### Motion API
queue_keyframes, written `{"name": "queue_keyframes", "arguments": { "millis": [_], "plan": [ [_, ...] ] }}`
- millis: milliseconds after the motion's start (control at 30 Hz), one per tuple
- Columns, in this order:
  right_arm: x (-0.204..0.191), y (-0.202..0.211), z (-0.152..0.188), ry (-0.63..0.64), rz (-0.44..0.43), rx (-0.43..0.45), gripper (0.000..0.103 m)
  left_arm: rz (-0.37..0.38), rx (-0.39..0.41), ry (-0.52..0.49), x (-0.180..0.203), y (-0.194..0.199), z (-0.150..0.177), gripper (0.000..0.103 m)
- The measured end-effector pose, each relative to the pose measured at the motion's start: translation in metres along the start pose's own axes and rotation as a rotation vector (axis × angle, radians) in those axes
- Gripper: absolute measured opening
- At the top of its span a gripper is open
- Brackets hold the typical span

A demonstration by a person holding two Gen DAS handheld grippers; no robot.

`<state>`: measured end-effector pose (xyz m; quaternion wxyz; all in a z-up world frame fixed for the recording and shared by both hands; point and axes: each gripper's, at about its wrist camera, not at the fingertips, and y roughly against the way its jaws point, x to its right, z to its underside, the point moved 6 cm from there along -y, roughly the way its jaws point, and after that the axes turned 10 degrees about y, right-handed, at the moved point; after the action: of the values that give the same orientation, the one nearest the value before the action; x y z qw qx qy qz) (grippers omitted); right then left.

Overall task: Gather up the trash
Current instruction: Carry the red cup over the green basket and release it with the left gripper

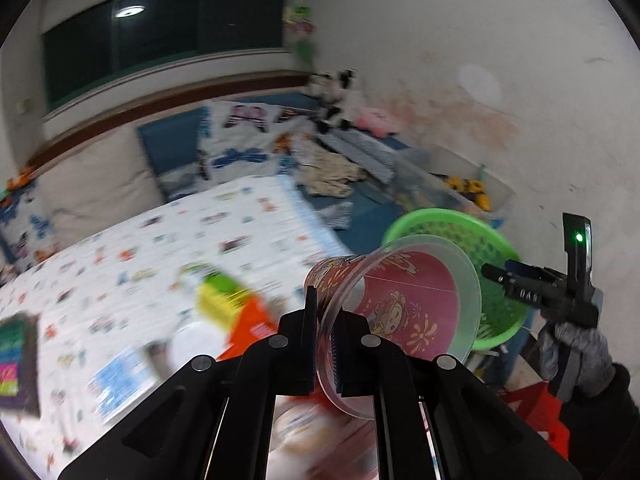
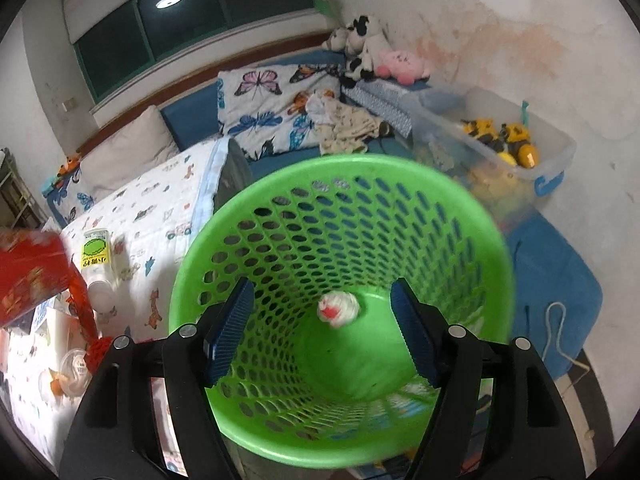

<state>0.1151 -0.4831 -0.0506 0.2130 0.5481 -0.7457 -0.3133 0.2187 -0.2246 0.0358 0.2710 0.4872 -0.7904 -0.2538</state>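
Observation:
My left gripper (image 1: 326,312) is shut on the wall of a clear plastic cup (image 1: 400,300) with a pink cartoon print. The cup hangs on its side above the bed, its mouth turned toward the right. Just behind it stands the green perforated basket (image 1: 500,312). At the right edge of the left wrist view, a gloved hand holds my right gripper (image 1: 498,272). My right gripper (image 2: 322,286) hangs open over the basket (image 2: 280,208), its blue pads (image 2: 230,328) wide apart with nothing between them. A crumpled white wad (image 2: 338,308) with a red spot lies on the basket's bottom.
The bed's printed quilt (image 2: 160,208) carries a bottle with a yellow-green label (image 2: 96,252), clear lids (image 2: 72,368) and a blurred red printed thing (image 2: 28,276). A clear bin of yellow toys (image 2: 500,148) and a blue mat (image 2: 552,280) lie right of the basket.

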Motion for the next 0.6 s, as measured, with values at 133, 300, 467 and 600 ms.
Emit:
{"name": "queue_keyframes", "arguments": {
  "millis": [133, 300, 467, 600],
  "plan": [
    [0.012, 0.018, 0.002, -0.004, 0.023, 0.039, 0.073, 0.058, -0.043, -0.063, 0.045, -0.039, -0.012, 0.006],
    [0.027, 0.034, 0.008, -0.034, 0.042, 0.07, 0.074, 0.143, -0.116, -0.151, 0.099, -0.083, -0.01, 0.006],
    [0.039, 0.04, 0.014, -0.069, 0.05, 0.077, 0.074, 0.14, -0.194, -0.213, 0.137, -0.132, 0.002, 0.006],
    [0.043, 0.038, 0.023, -0.069, 0.063, 0.064, 0.074, 0.109, -0.245, -0.275, 0.154, -0.164, 0.018, 0.006]
  ]
}}
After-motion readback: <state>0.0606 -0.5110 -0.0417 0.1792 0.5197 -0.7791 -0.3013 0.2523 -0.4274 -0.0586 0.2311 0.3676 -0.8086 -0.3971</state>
